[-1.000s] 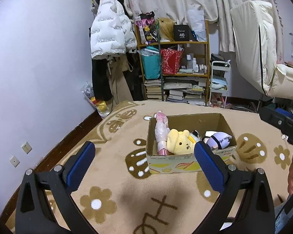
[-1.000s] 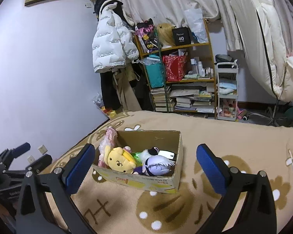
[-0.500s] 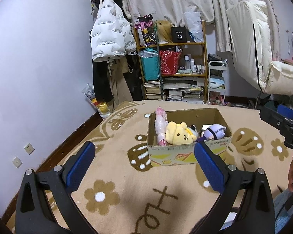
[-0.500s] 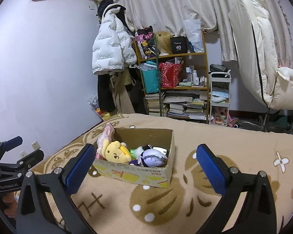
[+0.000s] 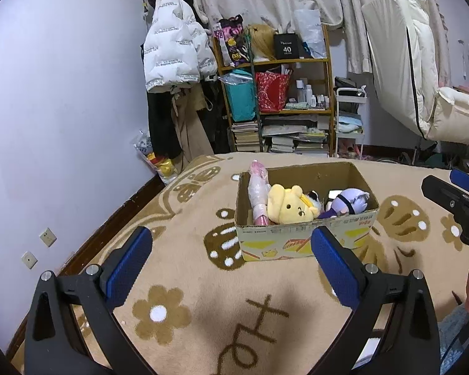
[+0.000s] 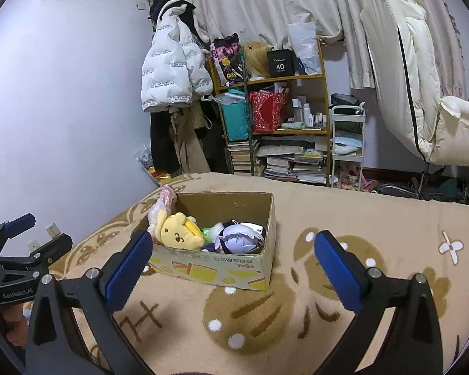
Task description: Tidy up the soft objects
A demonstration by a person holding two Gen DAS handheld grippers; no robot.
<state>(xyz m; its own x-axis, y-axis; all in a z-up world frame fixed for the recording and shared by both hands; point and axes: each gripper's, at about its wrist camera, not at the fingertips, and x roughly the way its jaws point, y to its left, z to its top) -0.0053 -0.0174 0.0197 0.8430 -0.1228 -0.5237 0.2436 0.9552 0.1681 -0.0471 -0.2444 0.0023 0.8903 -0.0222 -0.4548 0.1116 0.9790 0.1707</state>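
Hovering above a tan blanket [image 5: 203, 328] patterned with brown flowers and paw prints, the left gripper [image 5: 231, 259] has its jaws spread wide with nothing between them. The right gripper [image 6: 231, 259] hangs the same way, jaws wide and empty; in the left wrist view it also shows at the right edge [image 5: 453, 200].

A cardboard box [image 5: 306, 240] sits on the blanket ahead of both grippers, well apart from them, its top open. Inside, a yellow plush dog [image 5: 292, 207] lies toward the left half, face up. A pink toy wrapped in clear plastic [image 5: 258, 193] leans against the box's left wall, its top poking above the rim. A pale purple plush [image 5: 348, 203] lies at the right, touching the near wall, and a small black-and-white plush [image 5: 314, 195] shows just between the yellow and the purple one.

Beyond the blanket stand a cluttered wooden shelf [image 6: 272, 131] with books and bags, a white puffer jacket [image 6: 172, 68] hanging by the wall, and a cream chair [image 6: 422, 93].
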